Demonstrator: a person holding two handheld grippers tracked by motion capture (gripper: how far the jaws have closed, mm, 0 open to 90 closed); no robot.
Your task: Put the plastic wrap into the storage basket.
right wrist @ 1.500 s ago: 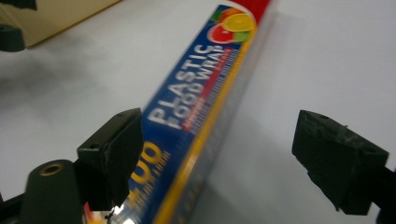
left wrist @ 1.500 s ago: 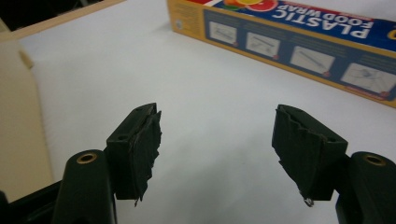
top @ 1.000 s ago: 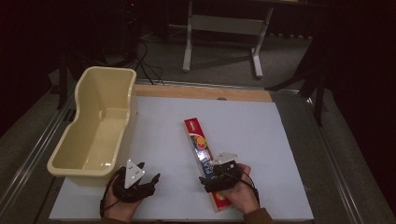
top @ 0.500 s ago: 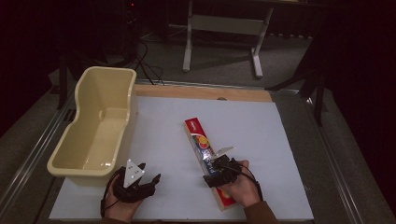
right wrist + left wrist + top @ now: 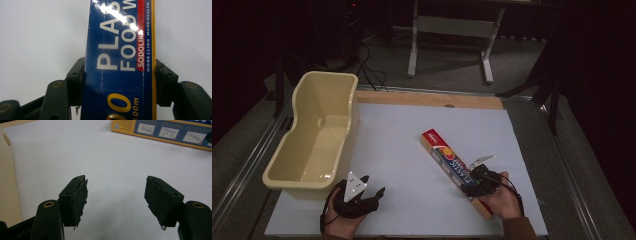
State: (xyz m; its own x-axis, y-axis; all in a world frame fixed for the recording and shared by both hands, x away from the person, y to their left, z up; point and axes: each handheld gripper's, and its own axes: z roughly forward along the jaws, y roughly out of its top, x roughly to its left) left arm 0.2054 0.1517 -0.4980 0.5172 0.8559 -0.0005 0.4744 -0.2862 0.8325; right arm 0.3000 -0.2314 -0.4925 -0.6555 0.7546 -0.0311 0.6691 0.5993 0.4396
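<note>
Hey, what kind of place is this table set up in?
Probably a lab or recording workspace: a white-topped table on metal rails, cables on the dark floor, and a plastic tub and food-wrap box as props.

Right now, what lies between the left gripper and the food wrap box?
Nothing: bare white table separates the left gripper from the food wrap box in the high view.

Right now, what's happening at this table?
A person works two handheld grippers over a white table. The right gripper has its jaws closed on the sides of a long plastic food wrap box, which lies flat on the table at an angle. The left gripper rests near the table's front edge with its jaws wide open and nothing between them, just in front of a cream plastic tub at the table's left side.
</note>
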